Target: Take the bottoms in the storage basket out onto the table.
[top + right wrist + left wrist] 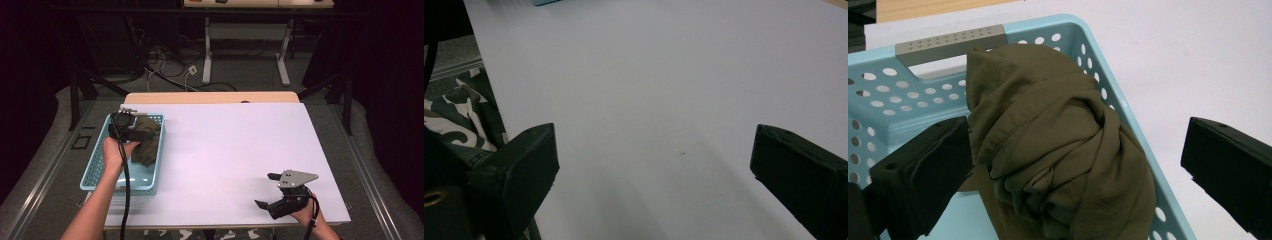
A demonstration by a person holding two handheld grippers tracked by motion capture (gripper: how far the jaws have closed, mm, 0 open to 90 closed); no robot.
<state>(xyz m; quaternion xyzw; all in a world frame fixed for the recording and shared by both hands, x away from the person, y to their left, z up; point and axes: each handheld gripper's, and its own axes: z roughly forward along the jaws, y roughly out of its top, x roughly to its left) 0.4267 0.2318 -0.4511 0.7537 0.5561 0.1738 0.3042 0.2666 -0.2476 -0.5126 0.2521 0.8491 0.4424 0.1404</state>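
An olive-green cloth [1048, 150] lies bunched against the right wall of a light blue perforated basket [95, 167] at the left of the white worktop [235, 150]. The left claw [131, 127] hangs over it, spread wide, one jaw beside the cloth and the other outside the wall. The right claw [267, 190] gapes empty at the worktop's near right, with cables on the grey floor [240, 70] beyond.

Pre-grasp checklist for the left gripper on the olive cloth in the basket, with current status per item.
1. Left gripper open: ok, jaws spread wide.
2. Olive cloth between the jaws: ok, it sits bunched between them in the left gripper view.
3. Jaws clear of the blue basket: not ok, the outer jaw looks to be outside the wall, so closing may catch it.
4. Jaws touching the cloth: cannot tell.
5. Right gripper out of the way: ok, open, over bare table at the near right.
6. Landing space beside the basket: ok.
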